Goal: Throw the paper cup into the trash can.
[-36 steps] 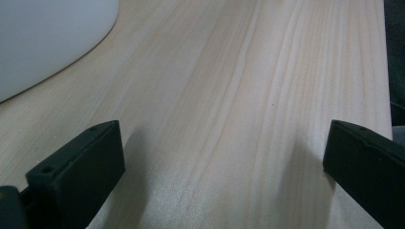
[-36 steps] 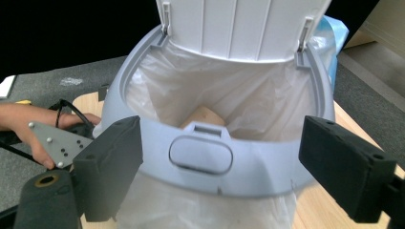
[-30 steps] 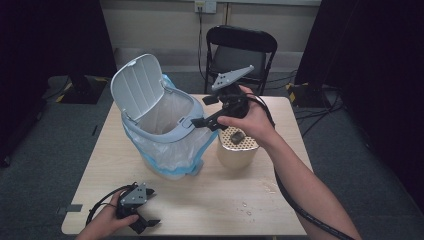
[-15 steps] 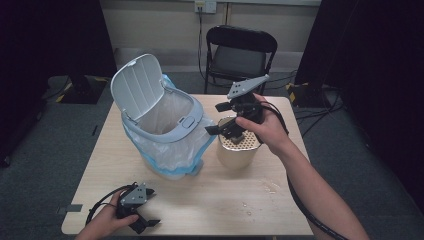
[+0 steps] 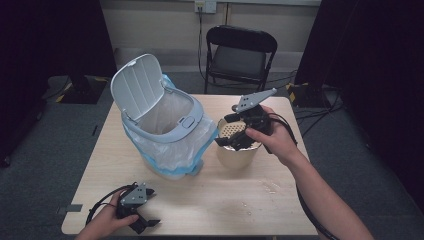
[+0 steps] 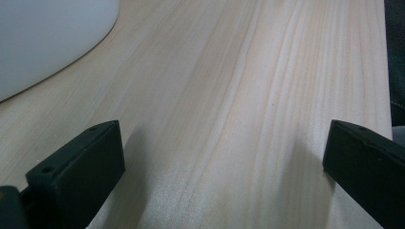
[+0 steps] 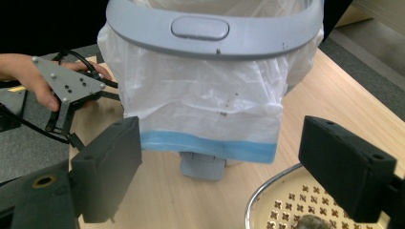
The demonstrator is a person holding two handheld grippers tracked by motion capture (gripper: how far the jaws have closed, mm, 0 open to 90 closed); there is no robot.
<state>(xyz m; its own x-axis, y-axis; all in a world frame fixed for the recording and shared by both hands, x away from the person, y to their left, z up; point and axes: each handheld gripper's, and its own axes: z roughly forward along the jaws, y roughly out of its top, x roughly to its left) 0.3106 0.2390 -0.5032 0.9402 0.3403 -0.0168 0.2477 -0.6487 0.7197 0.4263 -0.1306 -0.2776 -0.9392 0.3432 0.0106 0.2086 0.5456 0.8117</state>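
Observation:
A grey-rimmed bin (image 5: 165, 125) lined with a white and blue bag stands on the table's left half, its lid (image 5: 136, 86) tipped up and back. Right beside it sits a cream pot topped by a perforated metal strainer (image 5: 232, 131). My right gripper (image 5: 231, 140) hovers just over that strainer, pointing toward the bin. In the right gripper view my right gripper (image 7: 222, 152) is open and empty, with the bin's bag (image 7: 200, 100) ahead and the strainer (image 7: 282, 205) low at right, a dark scrap in it. My left gripper (image 5: 141, 219) rests open on the front left of the table (image 5: 215, 200).
A black folding chair (image 5: 240, 55) stands behind the table's far edge. Small specks lie on the wood near the front right (image 5: 270, 187). In the left gripper view my left gripper (image 6: 219, 152) faces bare wood, with the bin's pale base (image 6: 43, 38) at upper left.
My right gripper has moved rightward and down, from beside the bin's rim to just above the strainer. The left gripper has stayed put.

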